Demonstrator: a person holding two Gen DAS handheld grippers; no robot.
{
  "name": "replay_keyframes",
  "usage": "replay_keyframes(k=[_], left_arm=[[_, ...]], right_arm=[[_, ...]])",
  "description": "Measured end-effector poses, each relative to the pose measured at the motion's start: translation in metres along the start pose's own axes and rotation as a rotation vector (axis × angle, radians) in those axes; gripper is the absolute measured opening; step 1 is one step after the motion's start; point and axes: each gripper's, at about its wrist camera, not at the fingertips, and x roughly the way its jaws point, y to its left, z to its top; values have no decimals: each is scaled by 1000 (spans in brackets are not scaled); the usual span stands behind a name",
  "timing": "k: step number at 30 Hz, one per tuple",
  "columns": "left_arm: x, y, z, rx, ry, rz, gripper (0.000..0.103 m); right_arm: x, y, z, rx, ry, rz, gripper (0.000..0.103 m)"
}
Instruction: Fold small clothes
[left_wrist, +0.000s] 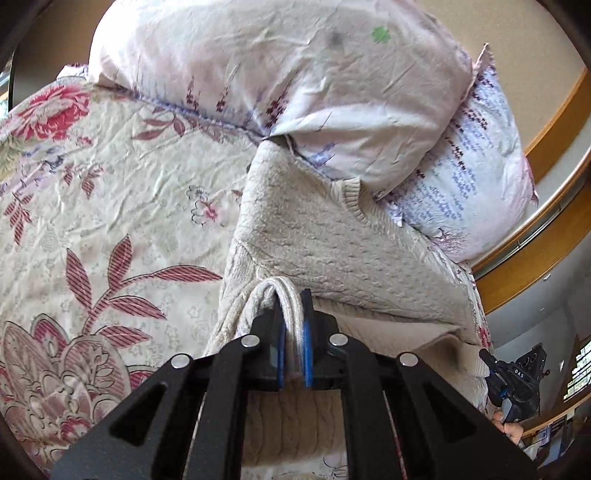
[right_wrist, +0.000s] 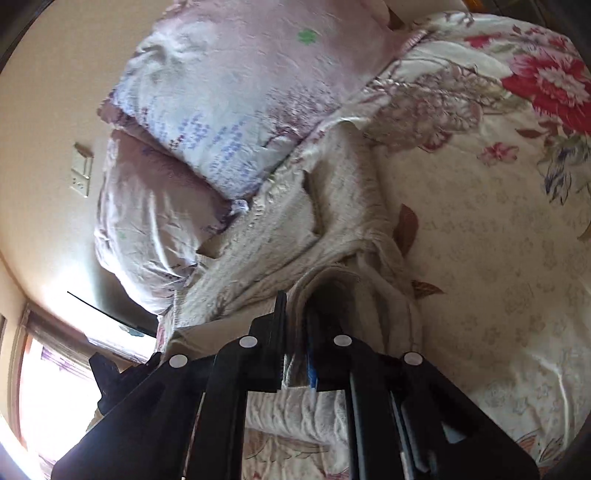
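A cream cable-knit sweater (left_wrist: 332, 251) lies on a floral bedspread (left_wrist: 110, 206), its far end against the pillows. My left gripper (left_wrist: 292, 306) is shut on a bunched fold of its near edge, pinched between the blue pads. In the right wrist view the same sweater (right_wrist: 280, 236) stretches toward the pillows. My right gripper (right_wrist: 295, 306) is shut on another bunched edge of the sweater, the knit wrapped over its right finger. The right gripper also shows at the left wrist view's right edge (left_wrist: 513, 380).
Two pale pillows (left_wrist: 295, 74) are stacked at the head of the bed, also in the right wrist view (right_wrist: 229, 110). A wooden bed frame (left_wrist: 546, 236) runs along the right. A wall switch (right_wrist: 81, 173) and a bright window (right_wrist: 55, 387) are at the left.
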Motion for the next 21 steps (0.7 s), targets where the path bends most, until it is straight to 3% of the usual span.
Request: replay_keyframes(k=[6, 11, 18, 21], left_arm=[[-12, -4, 9, 11, -50, -73, 7], [-8, -10, 29, -2, -91, -91, 7], [18, -11, 58, -66, -113, -91, 7], [26, -6, 68, -146, -114, -115, 7]], right_arm=[[-12, 9, 7, -35, -61, 74, 10], [-6, 23, 30, -46, -105, 92, 10], [17, 30, 64, -3, -145, 83, 9], [31, 26, 77, 52, -156, 92, 9]])
